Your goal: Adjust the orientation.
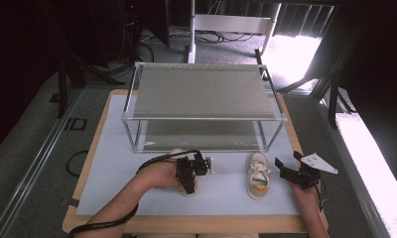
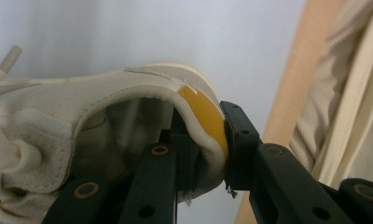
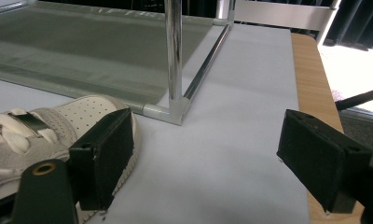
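- The cream leather sneaker with a mustard-yellow heel tab lies on the white mat at the near left, in front of the rack; the left gripper is clamped on its heel collar, one jaw inside the shoe and the other outside against the yellow tab
- Its mate, a second cream sneaker with a yellow heel, stands on the mat to the right, toe toward the rack, untouched; in the right gripper view its perforated toe sits just beside one jaw
- The right gripper hangs just right of that second sneaker with its jaws spread wide and nothing between them
- The two-tier chrome-tube shoe rack with grey fabric shelves stands behind both shoes; both shelves are bare
- The wooden tabletop carries mat and rack
- Judged from this: the work seems to be shelving the pair; the first shoe is gripped but not yet lifted; neither is placed, so nearly everything remains
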Demonstrator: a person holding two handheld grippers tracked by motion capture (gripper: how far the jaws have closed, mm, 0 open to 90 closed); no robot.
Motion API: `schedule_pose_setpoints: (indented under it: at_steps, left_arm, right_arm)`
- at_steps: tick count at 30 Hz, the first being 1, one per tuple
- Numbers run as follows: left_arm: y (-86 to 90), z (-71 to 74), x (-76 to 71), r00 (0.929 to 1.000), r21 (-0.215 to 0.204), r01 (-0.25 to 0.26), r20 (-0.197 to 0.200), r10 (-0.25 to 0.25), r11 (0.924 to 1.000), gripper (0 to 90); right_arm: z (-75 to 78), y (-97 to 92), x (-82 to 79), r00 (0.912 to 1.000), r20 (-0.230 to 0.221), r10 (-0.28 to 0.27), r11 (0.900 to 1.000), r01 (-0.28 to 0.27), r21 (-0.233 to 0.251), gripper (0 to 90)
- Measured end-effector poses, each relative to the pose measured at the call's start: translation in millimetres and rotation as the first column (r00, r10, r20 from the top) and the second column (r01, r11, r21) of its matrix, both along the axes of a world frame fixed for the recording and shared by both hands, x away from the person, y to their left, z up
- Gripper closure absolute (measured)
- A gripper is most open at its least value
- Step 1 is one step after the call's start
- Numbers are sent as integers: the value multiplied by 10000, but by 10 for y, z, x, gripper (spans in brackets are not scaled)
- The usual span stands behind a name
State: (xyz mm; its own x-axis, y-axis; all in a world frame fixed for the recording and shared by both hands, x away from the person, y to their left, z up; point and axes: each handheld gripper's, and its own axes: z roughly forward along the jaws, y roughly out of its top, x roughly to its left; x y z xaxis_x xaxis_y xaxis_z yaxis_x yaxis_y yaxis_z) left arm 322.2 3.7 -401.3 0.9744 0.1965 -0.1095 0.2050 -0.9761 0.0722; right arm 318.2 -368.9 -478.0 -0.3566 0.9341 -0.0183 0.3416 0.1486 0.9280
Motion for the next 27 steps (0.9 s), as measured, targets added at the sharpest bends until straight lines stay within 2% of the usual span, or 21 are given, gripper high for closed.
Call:
schedule_pose_setpoints:
  at_steps: [2,5,6,8,9,11,12,14,17,19,20,21,23,24,27]
  left_arm:
    - [-20,39,-41,9979,-147,645,124,-644,9978,763]
    - [-62,74,-85,9915,-136,1301,75,-1300,9914,763]
    - [-79,80,-98,9905,-138,1373,44,-1373,9904,763]
    - [-112,73,-130,9816,95,1906,108,-1907,9816,763]
    - [-119,64,-133,9799,36,1991,68,-1992,9800,763]
    - [-123,37,-148,9688,23,2477,84,-2477,9688,761]
    - [-126,21,-146,9693,0,2458,9,-2458,9693,760]
    - [-132,7,-142,9688,-86,2473,177,-2471,9689,753]
    - [-113,-20,-92,9689,-296,2474,52,-2474,9684,751]
    - [-105,-48,-94,9627,-272,2703,151,-2700,9624,751]
    - [-104,-59,-88,9628,-270,2703,76,-2702,9624,752]
    - [-106,-73,-81,9597,-266,2811,28,-2811,9593,754]
    - [-110,-98,-60,9614,-340,2746,-77,-2750,9610,747]
    - [-112,-105,-59,9567,-389,2906,-40,-2909,9561,751]
    - [-123,-105,-52,9553,-299,2945,-158,-2951,9552,750]
  right_arm:
    - [0,-1,0,10000,1,-1,10000,1,3,177]
    - [0,-2,0,10000,11,3,10000,-3,11,177]
    - [0,-1,0,10000,4,0,10000,0,5,177]
    - [0,-1,1,10000,2,6,10000,-6,6,177]
    - [0,-2,0,10000,8,7,10000,-7,9,177]
    - [0,-3,0,10000,8,10,10000,-10,24,177]
    - [0,-3,0,10000,10,11,10000,-11,28,177]
    - [0,-4,-1,10000,19,16,10000,-16,30,177]
    - [-1,-5,-2,10000,26,15,10000,-15,52,177]
    - [0,-5,-3,10000,32,9,10000,-9,45,177]
    - [0,-3,-5,10000,35,-4,10000,4,55,177]
    - [0,-3,-6,10000,33,-4,10000,4,48,177]
    - [0,-5,-4,10000,29,4,10000,-4,48,177]
    - [0,-6,-3,10000,27,9,10000,-9,49,177]
    - [0,-4,-5,10000,31,-2,10000,2,58,177]
